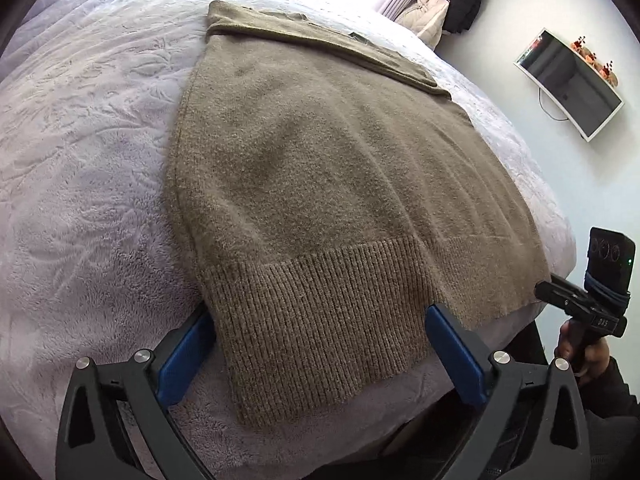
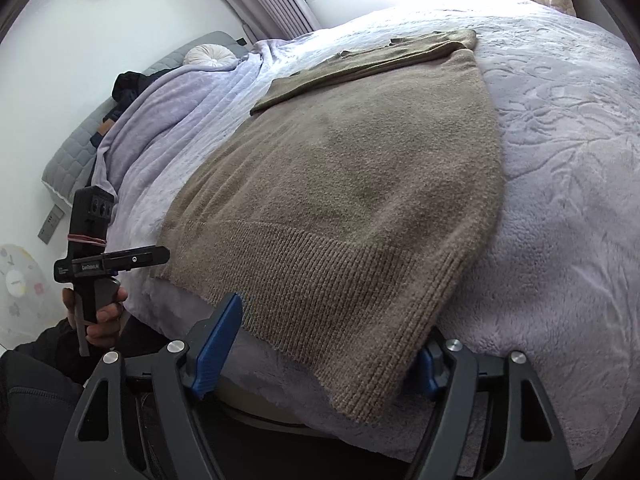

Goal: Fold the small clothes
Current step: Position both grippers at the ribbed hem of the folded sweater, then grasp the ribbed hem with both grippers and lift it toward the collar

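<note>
A brown knit sweater [image 1: 320, 168] [image 2: 352, 176] lies flat on a lilac fleece bed cover [image 1: 80, 160] [image 2: 568, 160], ribbed hem toward me and a sleeve [image 1: 320, 40] folded across its far end. My left gripper [image 1: 318, 316] is open, its blue pads [image 1: 452, 352] standing either side of the hem's left corner at the bed's edge. My right gripper [image 2: 332, 328] is open too and straddles the hem's right corner; its right pad is mostly hidden behind the knit. Each view also shows the other gripper, held in a hand, off to the side.
The bed's near edge runs just under both grippers. A crumpled blanket [image 2: 168, 112], a round pillow [image 2: 208, 56] and a grey headboard [image 2: 76, 152] lie at the left. A wall screen [image 1: 572, 84] and hanging coats [image 1: 464, 0] are at the right.
</note>
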`<act>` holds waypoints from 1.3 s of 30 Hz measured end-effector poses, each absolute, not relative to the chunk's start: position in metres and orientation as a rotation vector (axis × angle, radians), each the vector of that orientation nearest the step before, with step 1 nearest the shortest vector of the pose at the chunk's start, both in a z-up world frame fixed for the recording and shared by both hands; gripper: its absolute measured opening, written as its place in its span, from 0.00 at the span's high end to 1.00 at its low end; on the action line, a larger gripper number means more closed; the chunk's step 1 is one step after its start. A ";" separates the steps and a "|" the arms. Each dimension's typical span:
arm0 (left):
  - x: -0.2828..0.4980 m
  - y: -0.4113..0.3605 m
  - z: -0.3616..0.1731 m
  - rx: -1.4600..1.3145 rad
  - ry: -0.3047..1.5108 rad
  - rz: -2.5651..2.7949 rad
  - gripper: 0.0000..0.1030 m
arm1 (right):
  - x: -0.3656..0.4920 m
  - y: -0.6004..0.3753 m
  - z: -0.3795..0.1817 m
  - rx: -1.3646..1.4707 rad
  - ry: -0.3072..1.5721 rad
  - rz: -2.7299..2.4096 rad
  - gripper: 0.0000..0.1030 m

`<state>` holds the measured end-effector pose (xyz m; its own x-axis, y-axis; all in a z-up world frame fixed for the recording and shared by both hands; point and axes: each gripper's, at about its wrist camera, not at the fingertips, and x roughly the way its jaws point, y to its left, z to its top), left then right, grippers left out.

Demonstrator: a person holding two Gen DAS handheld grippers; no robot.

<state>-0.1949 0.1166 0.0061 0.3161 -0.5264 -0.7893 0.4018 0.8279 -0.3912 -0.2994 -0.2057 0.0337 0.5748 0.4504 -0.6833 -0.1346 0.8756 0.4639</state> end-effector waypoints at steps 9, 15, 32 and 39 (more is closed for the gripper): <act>-0.198 0.091 0.012 -0.085 1.005 -0.498 0.46 | -0.287 -0.181 0.031 0.305 0.936 0.370 0.00; -0.182 0.112 0.011 -0.252 1.045 -0.541 0.84 | -0.290 -0.187 0.040 0.343 0.919 0.398 0.85; -0.184 0.126 0.044 -0.233 1.001 -0.575 0.87 | -0.291 -0.206 0.089 0.384 0.767 0.379 0.95; -0.167 0.122 0.077 -0.255 0.944 -0.584 0.87 | -0.280 -0.210 0.123 0.338 0.682 0.358 0.95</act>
<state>-0.1674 0.1216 0.0770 0.4480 -0.5735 -0.6859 0.3582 0.8180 -0.4501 -0.2801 -0.2096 0.1231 0.7203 0.4257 -0.5478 -0.2083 0.8859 0.4145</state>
